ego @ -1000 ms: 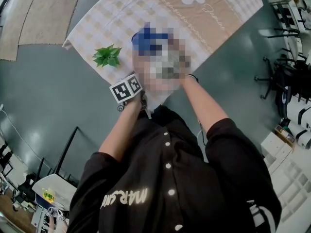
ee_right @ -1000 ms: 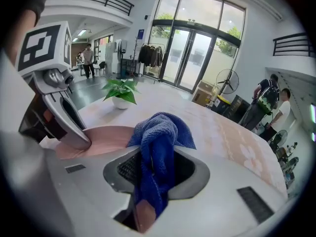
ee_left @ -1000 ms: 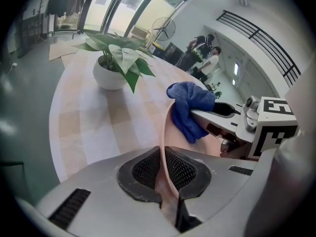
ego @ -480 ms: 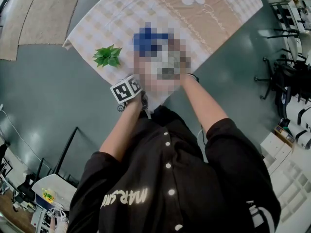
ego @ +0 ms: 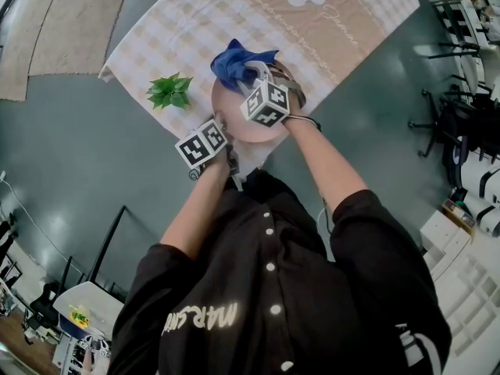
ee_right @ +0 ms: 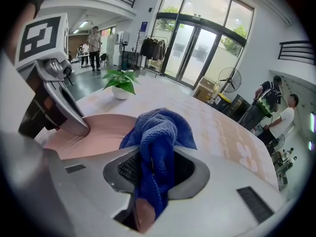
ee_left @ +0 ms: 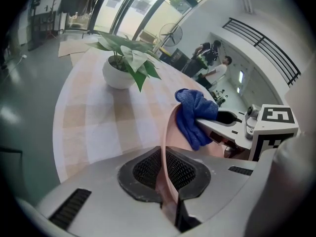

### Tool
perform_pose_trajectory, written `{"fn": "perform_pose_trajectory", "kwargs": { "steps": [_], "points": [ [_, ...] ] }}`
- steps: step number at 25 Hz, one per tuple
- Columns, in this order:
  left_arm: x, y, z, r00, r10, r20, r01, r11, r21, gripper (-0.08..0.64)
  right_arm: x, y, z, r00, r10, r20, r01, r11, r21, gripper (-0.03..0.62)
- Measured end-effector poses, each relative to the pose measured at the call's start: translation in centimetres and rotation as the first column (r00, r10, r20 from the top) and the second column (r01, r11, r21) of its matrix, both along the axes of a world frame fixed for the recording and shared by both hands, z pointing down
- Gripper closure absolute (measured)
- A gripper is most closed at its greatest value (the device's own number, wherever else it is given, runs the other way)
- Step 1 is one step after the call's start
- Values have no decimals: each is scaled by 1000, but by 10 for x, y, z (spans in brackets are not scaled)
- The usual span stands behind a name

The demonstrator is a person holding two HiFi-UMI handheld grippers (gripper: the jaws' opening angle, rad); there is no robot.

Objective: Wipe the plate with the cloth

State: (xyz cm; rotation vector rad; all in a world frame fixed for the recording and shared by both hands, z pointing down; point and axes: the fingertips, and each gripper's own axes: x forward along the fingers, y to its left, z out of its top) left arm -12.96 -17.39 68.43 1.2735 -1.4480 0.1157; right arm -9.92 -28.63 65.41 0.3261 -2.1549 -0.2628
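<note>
In the head view a small potted plant (ego: 172, 91) sits left of centre on the checked tablecloth (ego: 180, 30). Just right of it and lower, the left gripper (ego: 223, 128) has its jaws closed on the lower-left rim of the pink plate (ego: 234, 122); its own view shows the rim pinched edge-on between the pads (ee_left: 183, 171). The plate lies mid-frame, over the table's near edge. The blue cloth (ego: 233, 62) is bunched on the plate's upper part. The right gripper (ego: 250, 73), right of centre, clamps the cloth (ee_right: 157, 132), which hangs folded between its jaws and rests on the plate (ee_right: 96, 132).
</note>
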Motion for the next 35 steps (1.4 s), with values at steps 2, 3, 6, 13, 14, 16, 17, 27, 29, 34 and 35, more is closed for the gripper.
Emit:
{"fn": "perform_pose_trajectory", "kwargs": {
  "steps": [2,3,6,13,14,16,17,27,29,34,35],
  "points": [
    [0,0,0,1000,0,5,0,1000,-1,531,3,-1,1,1000,6,-3,-6,1000,0,482],
    [-1,0,0,1000,0,8,0,1000,-2,531,4,-1,1,1000,9,-5,-9,1000,-2,482],
    [-1,0,0,1000,-15,8,15,1000,-6,531,9,-3,2,1000,18,-11,-18,1000,-5,482],
    [-1,0,1,1000,-23,18,23,1000,-12,531,26,-9,5,998,42,-38,-42,999,6,482],
    [-1,0,1,1000,-24,19,25,1000,-12,530,28,-10,5,998,43,-42,-43,999,9,482],
    [-1,0,1,999,-29,19,29,999,-13,531,32,-10,4,998,47,-50,-47,999,13,482],
    [-1,0,1,999,-31,19,32,999,-14,529,35,-10,4,997,49,-53,-49,999,15,482],
    [-1,0,2,998,-50,29,51,998,-24,529,54,-13,8,994,53,-95,-51,998,32,483],
    [-2,0,2,998,-51,32,52,998,-25,529,58,-13,9,993,51,-107,-47,998,38,483],
    [-1,0,3,998,-55,35,56,998,-29,529,68,-11,11,989,45,-139,-38,998,50,483],
    [-1,0,2,998,-57,36,58,998,-29,529,70,-11,10,989,44,-144,-37,998,51,483]
  ]
}}
